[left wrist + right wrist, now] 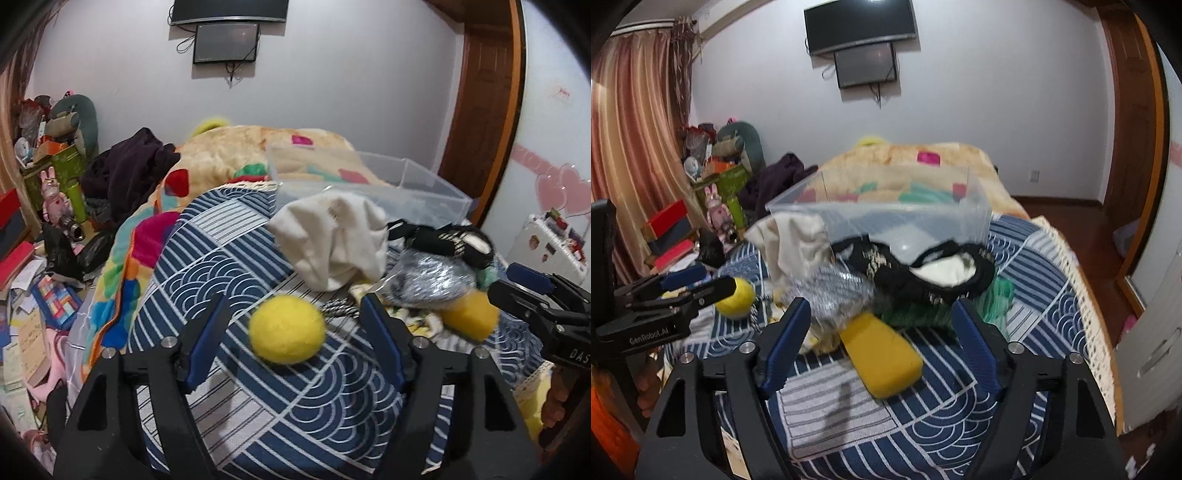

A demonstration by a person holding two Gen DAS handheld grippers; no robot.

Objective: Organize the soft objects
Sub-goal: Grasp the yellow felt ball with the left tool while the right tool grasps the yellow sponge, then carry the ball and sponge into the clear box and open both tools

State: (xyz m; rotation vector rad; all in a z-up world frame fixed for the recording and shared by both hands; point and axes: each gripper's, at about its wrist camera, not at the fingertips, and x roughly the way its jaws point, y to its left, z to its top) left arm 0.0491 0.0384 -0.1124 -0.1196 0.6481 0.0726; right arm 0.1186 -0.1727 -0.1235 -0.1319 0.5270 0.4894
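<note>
A yellow felt ball (287, 329) lies on the blue patterned bedcover (280, 413), between the open fingers of my left gripper (295, 314), touching neither. In the right wrist view the ball (737, 303) sits behind the left gripper (698, 286). My right gripper (881, 317) is open over a yellow sponge block (886, 358), which also shows in the left wrist view (471, 317). Behind lie a white cloth (332, 240), a silver pouch (428, 284), a black sock-like piece (942, 275) and green yarn (923, 314). A clear plastic bin (894, 218) stands beyond them.
A beige patterned blanket (240, 155) and dark clothes (125, 173) lie at the bed's far end. The floor on the left is cluttered with boxes, books and toys (48, 206). A wooden door (484, 92) is at right. The bed edge drops off at right (1089, 314).
</note>
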